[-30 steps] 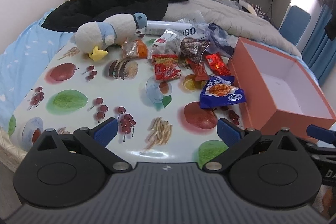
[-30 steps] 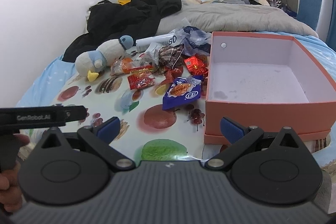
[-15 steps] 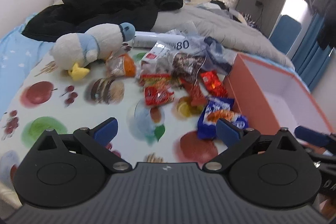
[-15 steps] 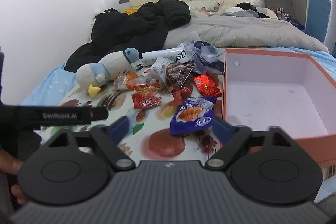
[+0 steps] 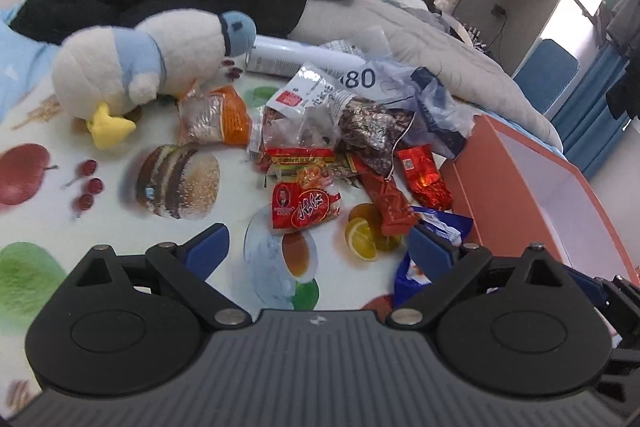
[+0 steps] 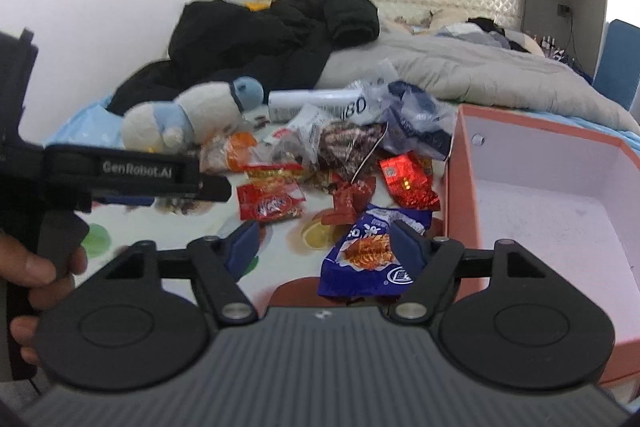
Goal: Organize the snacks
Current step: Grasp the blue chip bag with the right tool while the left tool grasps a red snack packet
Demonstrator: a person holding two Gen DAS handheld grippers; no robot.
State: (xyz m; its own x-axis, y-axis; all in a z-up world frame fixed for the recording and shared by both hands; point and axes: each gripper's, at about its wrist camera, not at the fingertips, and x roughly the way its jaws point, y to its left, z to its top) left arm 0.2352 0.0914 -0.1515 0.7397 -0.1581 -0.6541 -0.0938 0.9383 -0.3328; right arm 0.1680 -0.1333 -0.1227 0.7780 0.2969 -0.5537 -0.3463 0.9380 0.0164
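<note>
Both tongs spread wide over a heap of snacks beside an empty box

The left tongs [image 5: 316, 245] are held with the jaws wide apart and nothing between them, just short of the red snack packet [image 5: 304, 209], which lies straight ahead of the gap; the spread seems to be kept so that a flat packet can be taken across its width. The right tongs [image 6: 324, 241] are likewise parted and empty, and the blue snack bag [image 6: 368, 255] is seen between their fingertips, resting on the table [image 5: 120, 235], not gripped. The orange box [image 6: 540, 211] is set open just to the right of the right tongs, probably so that each packet needs only a short carry. Further ahead of both tongs, more snacks are piled against a plush toy [image 5: 152, 67].
</note>
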